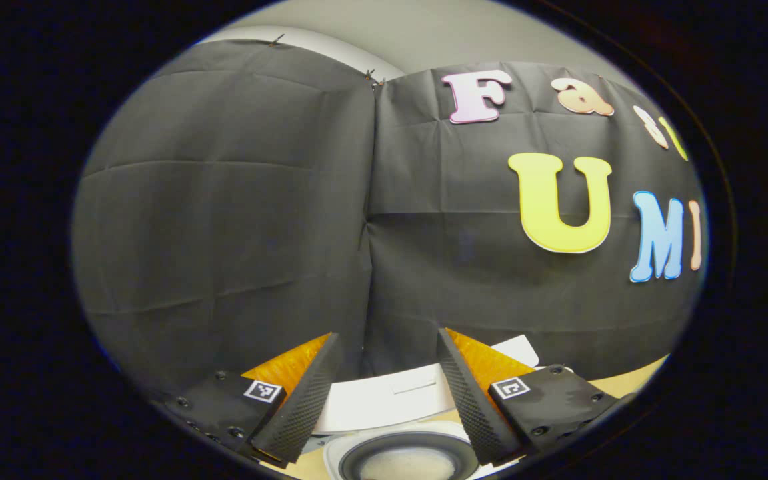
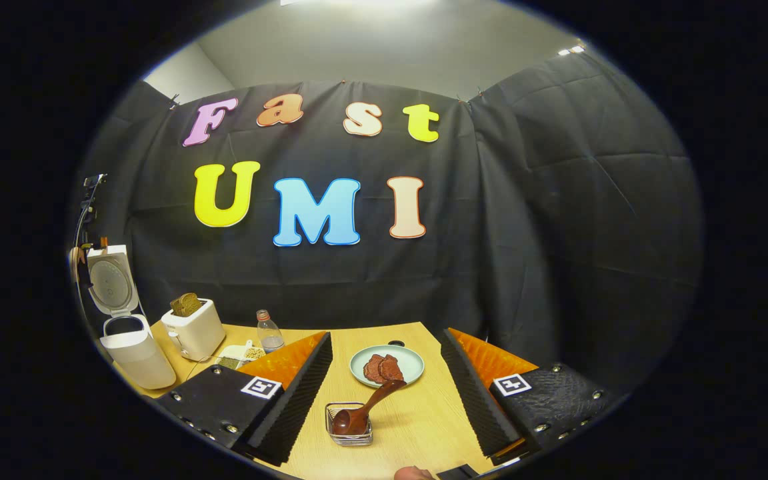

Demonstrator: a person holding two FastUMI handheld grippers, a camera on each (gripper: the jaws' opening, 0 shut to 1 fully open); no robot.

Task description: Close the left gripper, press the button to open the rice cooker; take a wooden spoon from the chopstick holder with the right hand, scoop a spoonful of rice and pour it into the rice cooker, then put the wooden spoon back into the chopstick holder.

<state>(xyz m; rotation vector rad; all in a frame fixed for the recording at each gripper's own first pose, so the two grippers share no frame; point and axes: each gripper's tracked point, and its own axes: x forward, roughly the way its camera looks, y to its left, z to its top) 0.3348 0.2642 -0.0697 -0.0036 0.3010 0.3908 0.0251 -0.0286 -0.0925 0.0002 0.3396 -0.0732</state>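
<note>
Rice cooker (image 2: 125, 319) open, toaster (image 2: 194, 328) beside

**Bystanders on the table**

A toaster (image 2: 194, 329) is standing on the wooden table (image 2: 417, 420), with 1 browned slice (image 2: 185, 304) sticking up out of its slot. Just to its right a clear bottle (image 2: 269, 331) is standing upright, and a small pale tray (image 2: 241, 353) of grains is lying in front of both. Near the table's middle a pale green plate (image 2: 357, 370) is carrying 2 or so dark reddish pieces (image 2: 383, 368). Black cloth (image 2: 557, 233) is hanging behind it all, with a grey ceiling (image 2: 384, 47) showing above.
</note>
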